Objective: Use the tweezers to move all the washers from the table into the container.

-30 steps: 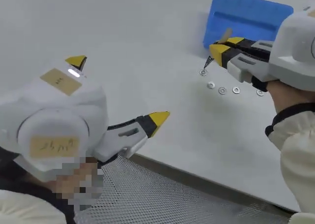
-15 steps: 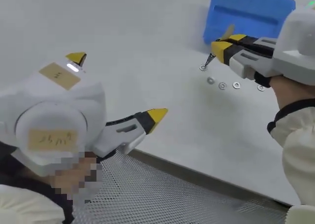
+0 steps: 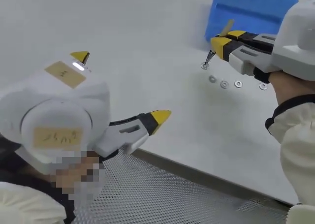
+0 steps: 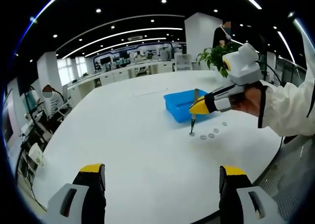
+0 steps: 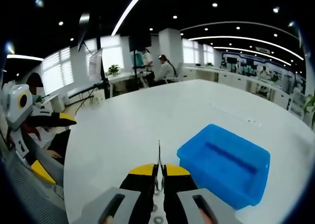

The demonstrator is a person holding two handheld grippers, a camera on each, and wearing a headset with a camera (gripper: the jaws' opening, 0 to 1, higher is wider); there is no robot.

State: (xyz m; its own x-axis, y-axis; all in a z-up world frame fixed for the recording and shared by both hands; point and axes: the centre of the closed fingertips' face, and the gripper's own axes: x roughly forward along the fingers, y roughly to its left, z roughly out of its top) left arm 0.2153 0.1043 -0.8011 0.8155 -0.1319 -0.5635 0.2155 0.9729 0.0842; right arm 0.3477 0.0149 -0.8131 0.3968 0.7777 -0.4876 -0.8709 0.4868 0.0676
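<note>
perforated grey metal mesh (image 3: 162, 194) lies nearest, below the edge of the flat white table (image 3: 147, 32). left gripper (image 3: 120, 86) hovers over that edge, its yellow-tipped jaws spread wide with nothing between them. farther out on the tabletop lie five small silver ring washers (image 3: 224, 84) in a short row. the right gripper (image 3: 224, 41) has its jaws closed on thin metal tweezers (image 3: 208, 59), which slant down so the tip meets the end washer nearest the container. in the right gripper view the tweezers (image 5: 159, 157) taper to one fine point, arms pressed together; whether they pinch that washer i cannot tell. just beyond stands the blue rectangular plastic container (image 3: 251, 12).
</note>
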